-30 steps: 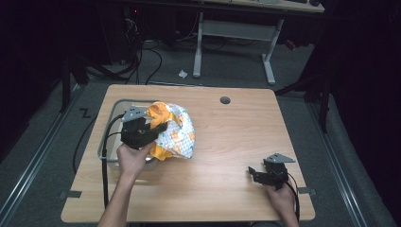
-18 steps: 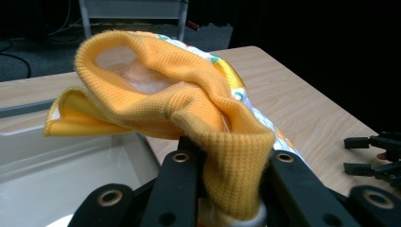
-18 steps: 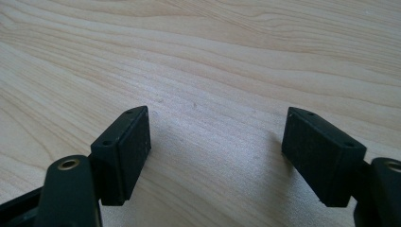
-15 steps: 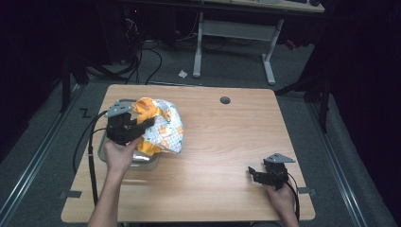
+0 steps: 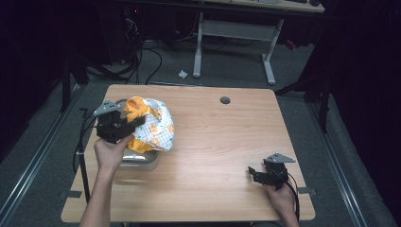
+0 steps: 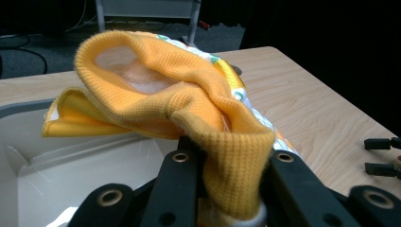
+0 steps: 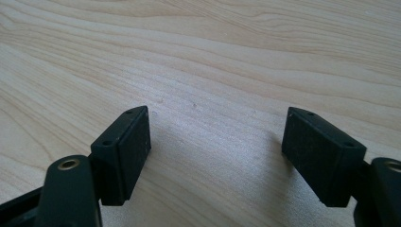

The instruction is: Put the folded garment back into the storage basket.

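Clearly the soft, light orange-and-white patterned knit garment point(image 6: 189, 99) drapes limply; left gripper point(image 6: 227, 189) pinches its ribbed edge, while right gripper point(image 7: 217, 151) gapes empty.

Light wooden table point(image 5: 227, 156), rectangular, grain running left to right. Round cable hole point(image 5: 225, 100) near the far edge, right of centre. Shallow grey tray point(image 5: 142, 160) sits on the left side, partly covered by a bunched orange-and-white patterned cloth point(image 5: 153, 126), whose right part rests on the tabletop beside the tray. Right gripper point(image 5: 257, 175) rests on the table at the near right corner.
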Motion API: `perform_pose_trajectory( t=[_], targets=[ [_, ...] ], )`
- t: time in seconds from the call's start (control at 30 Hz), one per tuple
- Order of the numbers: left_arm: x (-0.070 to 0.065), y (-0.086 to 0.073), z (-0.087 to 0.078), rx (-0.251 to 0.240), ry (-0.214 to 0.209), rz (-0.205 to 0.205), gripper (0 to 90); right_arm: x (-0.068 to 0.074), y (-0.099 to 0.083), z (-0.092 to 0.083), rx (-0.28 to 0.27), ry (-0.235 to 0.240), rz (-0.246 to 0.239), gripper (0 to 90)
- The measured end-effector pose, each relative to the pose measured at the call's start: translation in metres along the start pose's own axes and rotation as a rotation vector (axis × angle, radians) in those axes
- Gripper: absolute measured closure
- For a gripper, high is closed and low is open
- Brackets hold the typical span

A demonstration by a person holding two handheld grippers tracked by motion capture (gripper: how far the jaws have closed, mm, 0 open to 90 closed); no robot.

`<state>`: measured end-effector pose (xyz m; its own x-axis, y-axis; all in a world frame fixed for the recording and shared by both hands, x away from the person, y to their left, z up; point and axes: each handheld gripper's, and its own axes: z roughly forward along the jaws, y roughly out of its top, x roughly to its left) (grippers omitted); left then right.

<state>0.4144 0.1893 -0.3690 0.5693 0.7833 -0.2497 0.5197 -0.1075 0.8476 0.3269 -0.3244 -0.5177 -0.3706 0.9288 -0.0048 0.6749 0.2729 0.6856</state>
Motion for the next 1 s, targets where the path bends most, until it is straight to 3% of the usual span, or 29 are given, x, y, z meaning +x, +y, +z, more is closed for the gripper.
perform_pose_trajectory(
  t=[0.5,1.0],
  targets=[
    [0.028,-0.009,0.005,0.048,0.015,-0.013,79.5,0.0,0.0,0.0,0.0,0.0,0.0,24.8],
    [0.057,-0.028,0.023,0.148,0.049,-0.055,78.9,0.0,0.0,0.0,0.0,-0.001,0.002,24.9]
  ],
)
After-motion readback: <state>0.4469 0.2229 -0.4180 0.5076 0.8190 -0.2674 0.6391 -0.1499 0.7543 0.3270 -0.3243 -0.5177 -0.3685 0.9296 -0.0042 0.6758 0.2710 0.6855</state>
